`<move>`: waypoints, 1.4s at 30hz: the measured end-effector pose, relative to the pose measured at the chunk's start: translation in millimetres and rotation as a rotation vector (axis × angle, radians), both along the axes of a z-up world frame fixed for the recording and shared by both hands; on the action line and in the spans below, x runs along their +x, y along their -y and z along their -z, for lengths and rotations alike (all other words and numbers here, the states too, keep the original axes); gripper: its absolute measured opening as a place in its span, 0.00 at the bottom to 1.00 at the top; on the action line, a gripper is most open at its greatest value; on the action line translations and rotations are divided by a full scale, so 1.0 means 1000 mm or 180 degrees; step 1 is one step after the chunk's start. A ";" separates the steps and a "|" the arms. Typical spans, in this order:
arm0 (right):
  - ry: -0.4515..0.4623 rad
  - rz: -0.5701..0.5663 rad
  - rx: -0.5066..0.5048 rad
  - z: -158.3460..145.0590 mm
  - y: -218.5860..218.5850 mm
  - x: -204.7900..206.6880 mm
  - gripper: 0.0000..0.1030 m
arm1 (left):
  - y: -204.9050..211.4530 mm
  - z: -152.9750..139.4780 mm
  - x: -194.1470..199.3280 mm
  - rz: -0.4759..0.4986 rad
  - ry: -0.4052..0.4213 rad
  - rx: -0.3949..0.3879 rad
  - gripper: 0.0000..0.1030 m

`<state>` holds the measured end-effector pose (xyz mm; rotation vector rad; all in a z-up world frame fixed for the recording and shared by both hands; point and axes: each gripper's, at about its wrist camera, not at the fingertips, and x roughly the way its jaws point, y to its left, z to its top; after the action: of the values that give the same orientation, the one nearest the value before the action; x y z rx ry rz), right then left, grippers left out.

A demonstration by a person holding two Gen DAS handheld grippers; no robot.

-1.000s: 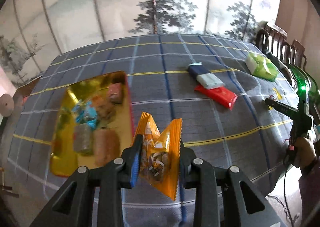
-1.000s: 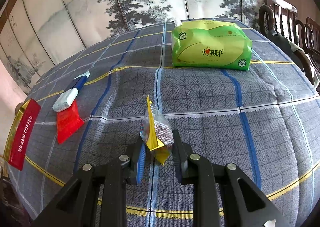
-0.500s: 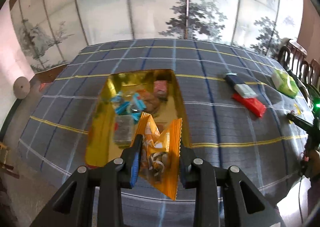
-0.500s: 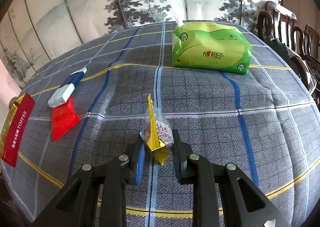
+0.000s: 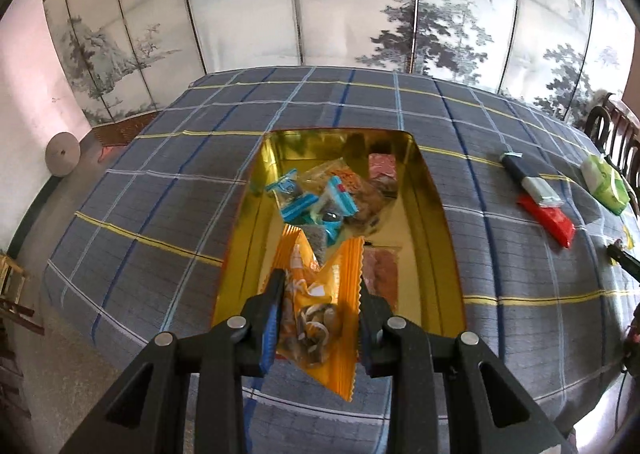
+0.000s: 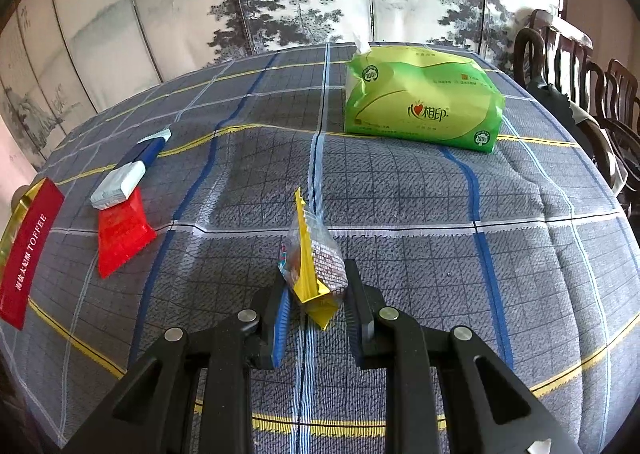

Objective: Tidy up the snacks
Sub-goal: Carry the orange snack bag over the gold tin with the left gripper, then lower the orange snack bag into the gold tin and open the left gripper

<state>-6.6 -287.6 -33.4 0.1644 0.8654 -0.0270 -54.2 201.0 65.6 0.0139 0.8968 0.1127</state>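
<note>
Two wrist views angled down, sharing the red packet (image 5: 549, 218) (image 6: 120, 234).

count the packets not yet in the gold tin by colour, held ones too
orange packet, in the left tool over the gold tin: 1
yellow and clear packet, in the right tool: 1
red packet, on the cloth: 1
blue and white packet, on the cloth: 1
green tissue pack, on the cloth: 1
total: 5
</note>
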 end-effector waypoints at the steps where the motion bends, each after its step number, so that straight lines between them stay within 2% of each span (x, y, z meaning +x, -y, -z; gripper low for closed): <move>1: 0.0000 0.0000 0.0002 0.000 0.000 0.000 0.21 | -0.001 0.001 0.001 -0.0008 -0.0001 0.0013 0.30; 19: -0.0001 0.0002 -0.0001 -0.001 -0.003 0.000 0.21 | -0.017 0.013 0.020 -0.0111 0.0023 0.0140 0.30; 42: -0.0026 -0.0011 -0.0137 0.000 -0.003 0.000 0.22 | -0.033 0.029 0.034 -0.0076 0.0066 0.0023 0.30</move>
<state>-6.9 -285.0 -33.9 0.1225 0.8725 -0.0432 -20.5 234.0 36.5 0.0088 0.8760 0.1381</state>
